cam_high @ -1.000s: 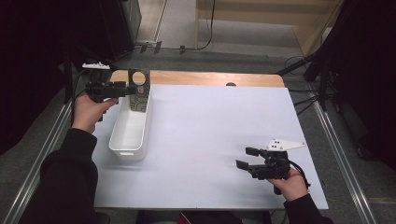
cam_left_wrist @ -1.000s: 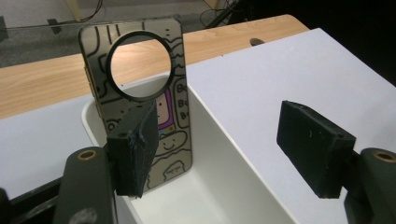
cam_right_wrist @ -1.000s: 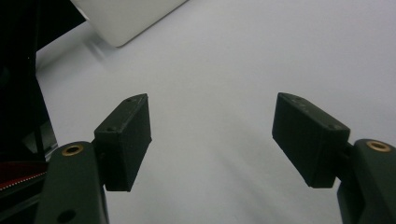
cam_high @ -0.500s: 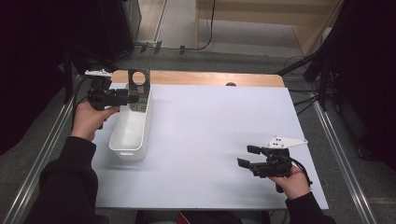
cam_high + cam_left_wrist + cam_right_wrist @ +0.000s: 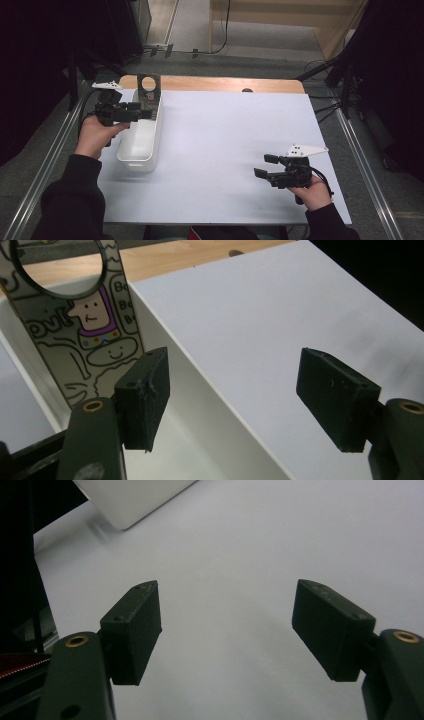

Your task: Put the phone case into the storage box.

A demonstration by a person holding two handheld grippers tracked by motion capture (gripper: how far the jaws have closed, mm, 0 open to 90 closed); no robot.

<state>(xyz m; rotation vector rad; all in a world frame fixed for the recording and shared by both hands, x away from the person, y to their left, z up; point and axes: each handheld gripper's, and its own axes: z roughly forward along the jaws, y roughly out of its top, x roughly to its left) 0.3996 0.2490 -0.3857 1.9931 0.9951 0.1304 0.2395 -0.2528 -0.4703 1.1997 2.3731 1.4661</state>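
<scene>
A long white bin [image 5: 134, 150] lies at the left of the white table sheet [image 5: 230, 125]. In its far end stands a dark card [image 5: 149, 91] with a round hole and cartoon drawings [image 5: 85, 335]. My left gripper [image 5: 146, 113] hovers over the bin's far part, just in front of the card, jaws open and nothing between the pads [image 5: 145, 395]. The bin's right wall [image 5: 210, 415] runs below them. Near the front right of the sheet, my right gripper [image 5: 264, 166] is held low, pointing left, open and empty [image 5: 227, 630].
A wooden table edge [image 5: 210, 84] shows beyond the sheet. Metal rails [image 5: 365, 170] run along both sides of the table, with cables and a stand at the far right. A corner of the bin [image 5: 130, 500] lies far ahead of the right gripper.
The left hand has shifted its gripper a little to the right and nearer, further over the bin. The right hand has stayed put.
</scene>
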